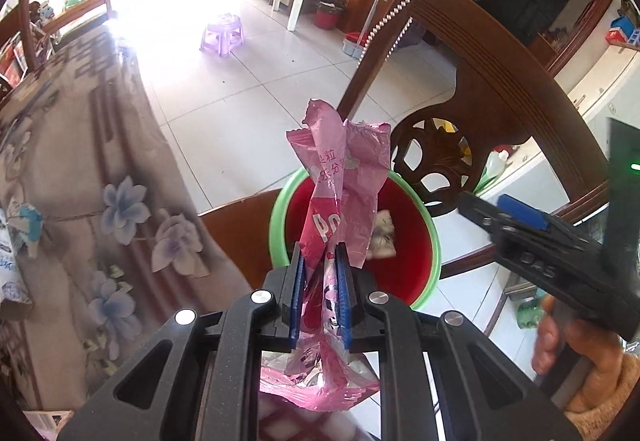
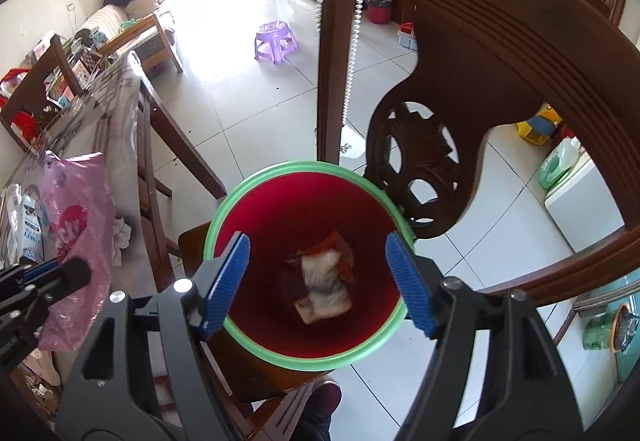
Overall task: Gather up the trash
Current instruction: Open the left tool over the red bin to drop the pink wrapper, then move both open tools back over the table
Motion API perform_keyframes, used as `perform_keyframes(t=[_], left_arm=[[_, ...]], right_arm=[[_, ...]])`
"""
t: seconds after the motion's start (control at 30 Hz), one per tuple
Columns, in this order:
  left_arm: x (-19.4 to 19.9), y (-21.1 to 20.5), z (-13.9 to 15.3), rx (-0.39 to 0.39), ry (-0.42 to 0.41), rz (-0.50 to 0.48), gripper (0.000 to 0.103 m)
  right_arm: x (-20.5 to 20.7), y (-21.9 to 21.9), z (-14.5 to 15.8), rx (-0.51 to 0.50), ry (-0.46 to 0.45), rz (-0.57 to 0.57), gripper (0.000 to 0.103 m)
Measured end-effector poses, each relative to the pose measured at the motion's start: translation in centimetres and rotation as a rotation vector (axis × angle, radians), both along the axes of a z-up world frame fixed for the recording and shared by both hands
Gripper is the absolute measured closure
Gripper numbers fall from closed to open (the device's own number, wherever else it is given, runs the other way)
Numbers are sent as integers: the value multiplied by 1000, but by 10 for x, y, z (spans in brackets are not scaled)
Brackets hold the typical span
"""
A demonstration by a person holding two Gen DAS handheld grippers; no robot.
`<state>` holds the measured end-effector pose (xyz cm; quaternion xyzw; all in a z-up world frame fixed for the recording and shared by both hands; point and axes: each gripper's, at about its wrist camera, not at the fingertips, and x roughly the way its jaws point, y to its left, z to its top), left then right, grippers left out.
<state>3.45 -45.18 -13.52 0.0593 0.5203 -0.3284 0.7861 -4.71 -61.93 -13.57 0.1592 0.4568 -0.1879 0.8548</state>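
A red bin with a green rim (image 2: 240, 193) stands on a wooden chair seat (image 2: 192, 241). A crumpled wrapper (image 2: 324, 277) lies at its bottom. My right gripper (image 2: 318, 281) hangs above the bin's mouth, open, with nothing between its blue pads (image 2: 228, 273). My left gripper (image 1: 320, 281) is shut on a pink foil snack wrapper (image 1: 344, 177), which stands up over the near edge of the bin (image 1: 280, 209). In the right wrist view the left gripper (image 2: 36, 281) and its pink wrapper (image 2: 80, 233) sit at the left. The right gripper's body (image 1: 552, 241) and a hand (image 1: 576, 345) show at the right.
A carved wooden chair back (image 2: 460, 89) rises behind the bin, with a bead chain (image 2: 352, 53) hanging from it. A table under a floral cloth (image 1: 88, 177) lies to the left, with a carton (image 2: 32, 225) on it. A purple stool (image 2: 276, 41) stands on the tiled floor.
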Motion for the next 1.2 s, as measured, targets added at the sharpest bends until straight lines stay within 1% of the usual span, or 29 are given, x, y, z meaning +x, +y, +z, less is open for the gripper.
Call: perform_keyframes(t=[0.1,0.13,0.2,0.23,0.3,0.33,0.37,0.5,0.67,0.73,0.83,0.9,0.97,1.07,1.13,1.2], left_arm=[[1,-25,-5,5,0,-48,91],[1,-32,-6,7,-3,-65,89],[0,-47,-9,7,-7,-102,83],[-2,-54,-11,9,-9,-120,79],[-4,-62,-12,13,-15,-140,75],[-6,-64,-12,13,-18,-146,72],[-7,-64,-11,10,-19,-149,71],[-13,-49,1,-22,-19,-140,71],[-19,-1,28,-74,-31,-81,71],[-21,20,37,-86,-40,-53,71],[-24,61,49,-115,-46,3,71],[-26,90,54,-131,-49,40,71],[-25,124,58,-139,-53,85,71],[-22,176,60,-142,-56,155,71],[-20,214,60,-138,-53,213,71],[-20,252,58,-130,-53,271,71]], right_arm=[[-12,-8,11,21,-30,-32,34],[-18,-10,15,27,-38,-44,34],[-29,-12,22,38,-50,-74,33],[-35,-13,26,47,-56,-91,29],[-45,-14,32,61,-69,-119,26],[-50,-14,35,64,-74,-136,25],[-55,-13,38,61,-77,-150,24],[-68,-6,50,34,-91,-192,21],[-78,14,61,-10,-107,-208,16],[-78,27,66,-40,-112,-197,12],[-73,54,72,-116,-120,-151,10],[-67,76,73,-165,-122,-91,10],[-62,94,75,-148,-137,-42,10],[-52,123,75,-90,-157,14,9],[-42,147,73,-67,-155,67,8],[-32,172,72,-68,-142,107,8]])
